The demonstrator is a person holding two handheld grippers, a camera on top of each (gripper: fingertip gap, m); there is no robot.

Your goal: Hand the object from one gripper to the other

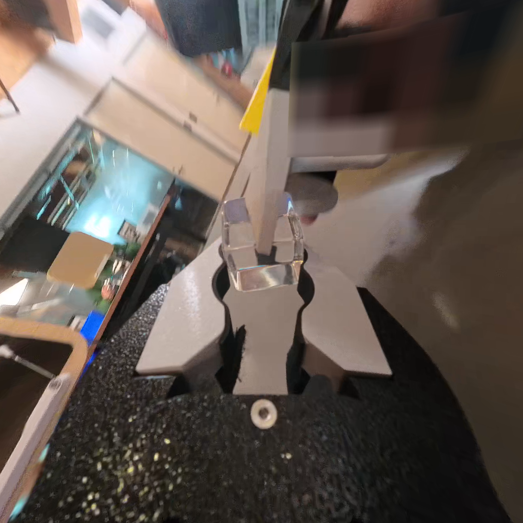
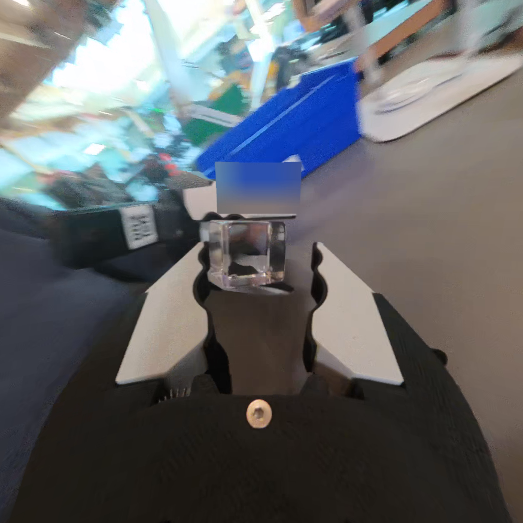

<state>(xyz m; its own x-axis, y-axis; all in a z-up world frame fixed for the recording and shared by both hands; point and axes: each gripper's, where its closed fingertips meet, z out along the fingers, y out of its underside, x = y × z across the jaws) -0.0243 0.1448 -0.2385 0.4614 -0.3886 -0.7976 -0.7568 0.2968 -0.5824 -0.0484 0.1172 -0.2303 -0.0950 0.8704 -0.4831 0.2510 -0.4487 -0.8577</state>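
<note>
A clear cube point(image 1: 266, 274) sits between the tips of my left gripper point(image 1: 261, 254), whose grey fingers are shut on its two sides. One grey finger point(image 1: 268, 203) of the right gripper comes down from above and crosses the cube's near face. In the right wrist view the cube point(image 2: 246, 254) lies between the fingers of my right gripper point(image 2: 257, 254), which is open: its left finger is close to the cube and a gap shows on the right. The left gripper's thin finger edges point(image 2: 249, 216) show above and below the cube, and its black body point(image 2: 113, 235) lies to the left.
A blue bin point(image 2: 283, 127) and a white tray point(image 2: 438, 93) stand on the grey table point(image 2: 424, 226) beyond the grippers. A wooden-rimmed frame point(image 1: 70, 368) is at the lower left of the left wrist view. The background is motion-blurred.
</note>
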